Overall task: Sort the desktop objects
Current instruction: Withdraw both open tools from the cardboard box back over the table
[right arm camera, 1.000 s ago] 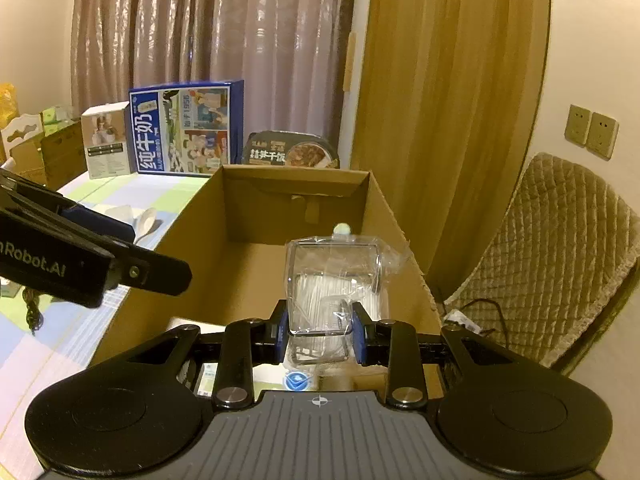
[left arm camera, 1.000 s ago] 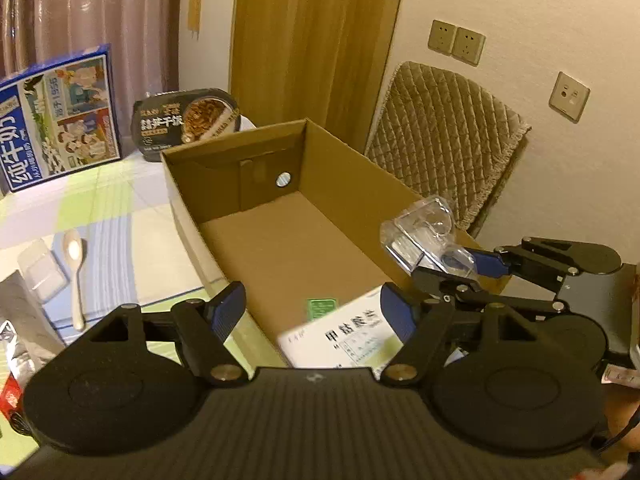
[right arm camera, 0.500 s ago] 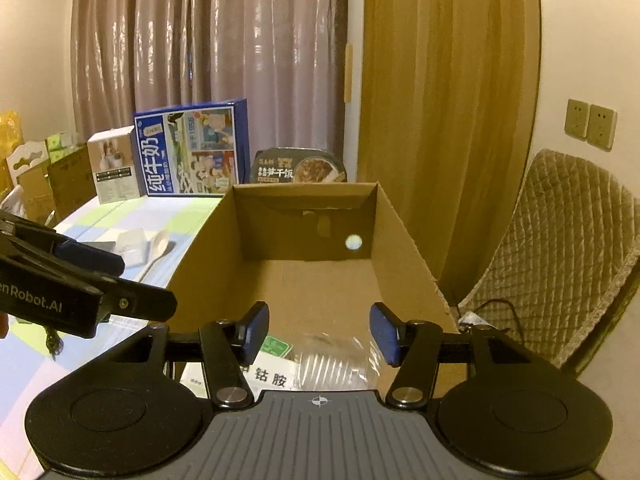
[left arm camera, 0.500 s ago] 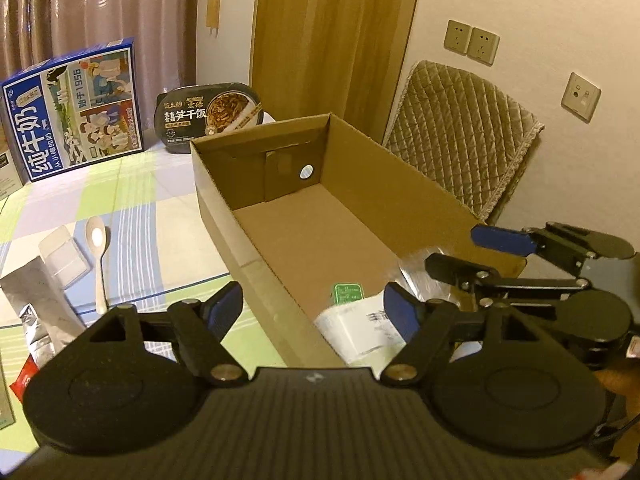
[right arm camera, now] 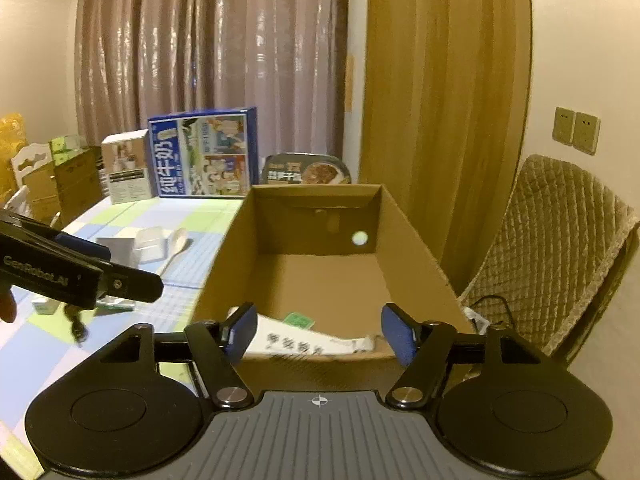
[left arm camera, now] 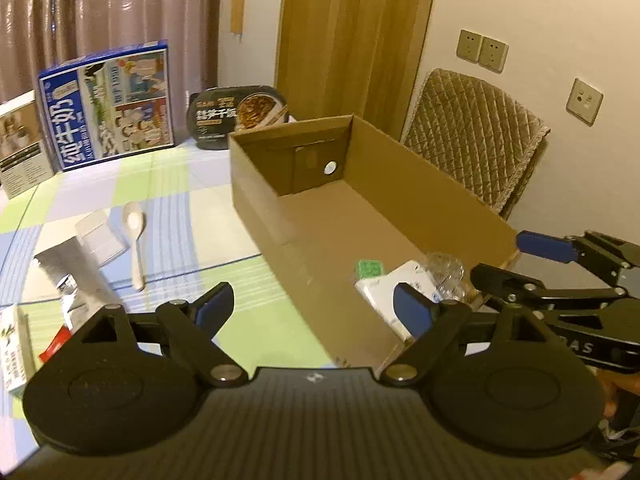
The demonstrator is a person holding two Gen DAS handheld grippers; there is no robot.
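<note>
Where crinkly plastic (left arm camera: 446, 270) lies, boxy (corrugated) cardboard (left arm camera: 420, 172)

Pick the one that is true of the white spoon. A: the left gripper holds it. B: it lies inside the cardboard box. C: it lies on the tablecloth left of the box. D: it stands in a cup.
C: the white spoon lies flat on the checked tablecloth, outside the cardboard box.

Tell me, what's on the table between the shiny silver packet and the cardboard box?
In the left wrist view, a clear plastic container and a white spoon lie between the silver packet and the cardboard box.
</note>
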